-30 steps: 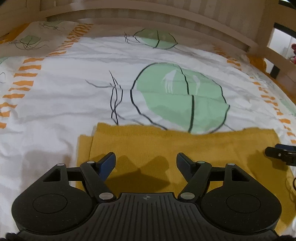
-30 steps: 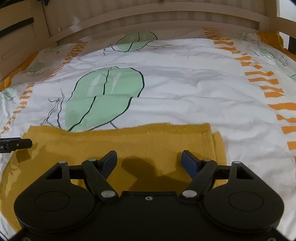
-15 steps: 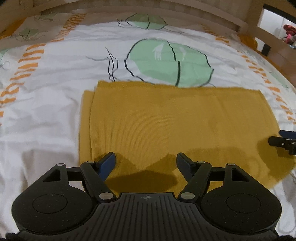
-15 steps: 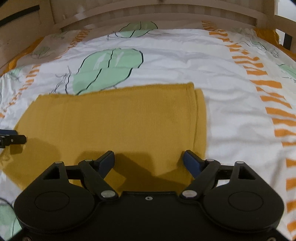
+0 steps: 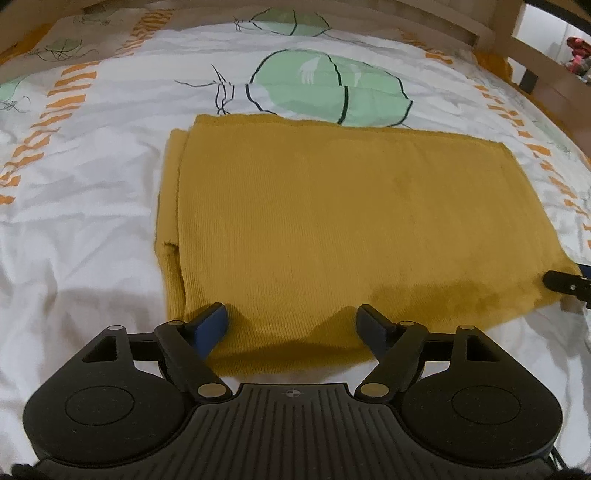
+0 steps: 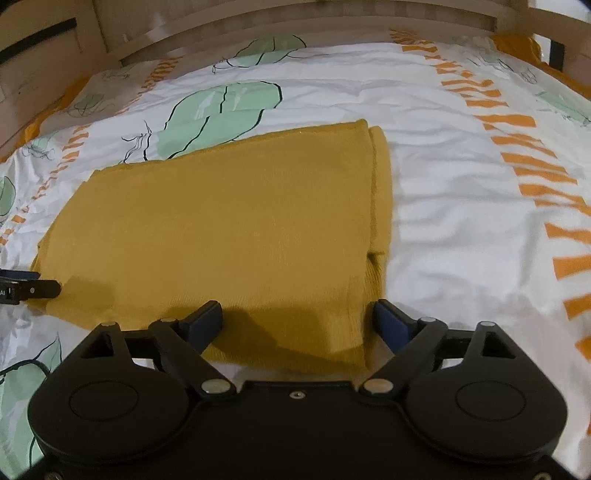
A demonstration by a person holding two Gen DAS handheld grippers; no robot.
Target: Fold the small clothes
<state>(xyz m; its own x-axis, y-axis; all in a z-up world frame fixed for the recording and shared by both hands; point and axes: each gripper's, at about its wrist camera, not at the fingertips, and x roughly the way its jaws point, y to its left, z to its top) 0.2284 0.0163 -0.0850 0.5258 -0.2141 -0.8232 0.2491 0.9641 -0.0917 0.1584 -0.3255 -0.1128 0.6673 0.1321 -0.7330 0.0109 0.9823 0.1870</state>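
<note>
Now both hand-held grippers (image 5: 291, 321) (image 6: 297, 319) opening, nothing pinched, over near edge of mustard garment (image 5: 332, 221); bare bedsheet (image 6: 461, 221) around.

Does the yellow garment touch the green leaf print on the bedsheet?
Touching. In the left wrist view, the yellow garment's far edge overlaps the green leaf print.

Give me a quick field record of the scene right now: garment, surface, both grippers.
garment: mustard knit, folded flat into a rectangle, layered edges showing at both short ends
surface: bedspread, white with green and orange print
left gripper: jaws opening, over the near edge by the garment's left corner, nothing pinched
right gripper: jaws opening, over the near edge by the right corner, nothing pinched
background: wooden bed rail
</note>
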